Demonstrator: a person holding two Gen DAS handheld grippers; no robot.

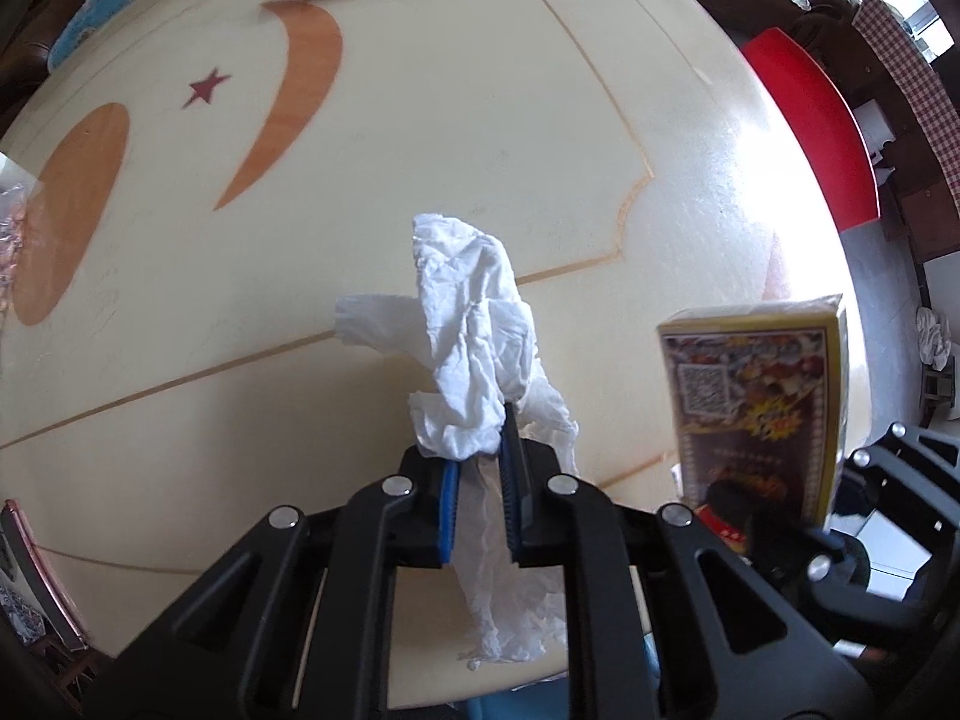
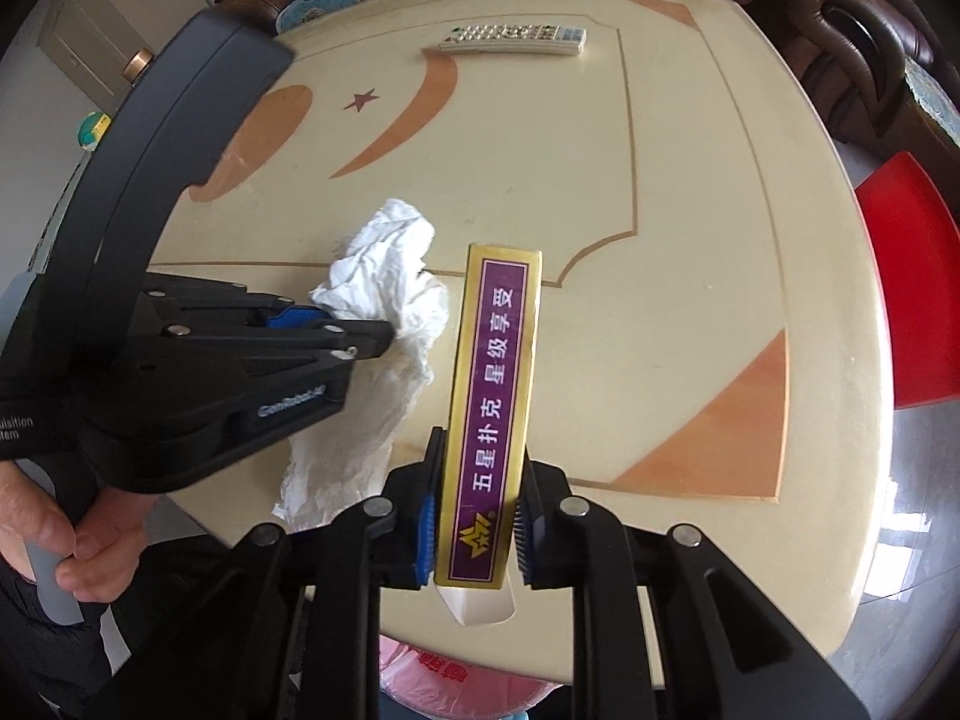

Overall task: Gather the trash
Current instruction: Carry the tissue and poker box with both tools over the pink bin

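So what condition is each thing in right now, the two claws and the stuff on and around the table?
Left gripper: shut on the tissue.
Tissue: crumpled, lifted off the table.
Right gripper: shut on the card box.
Card box: held by its sides, bottom flap open.
Remote control: lying flat at the table's far edge.
Table: bare where the trash was.

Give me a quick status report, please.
Left tongs shut on crumpled tissue. Right tongs shut on card box. Nothing in the way.
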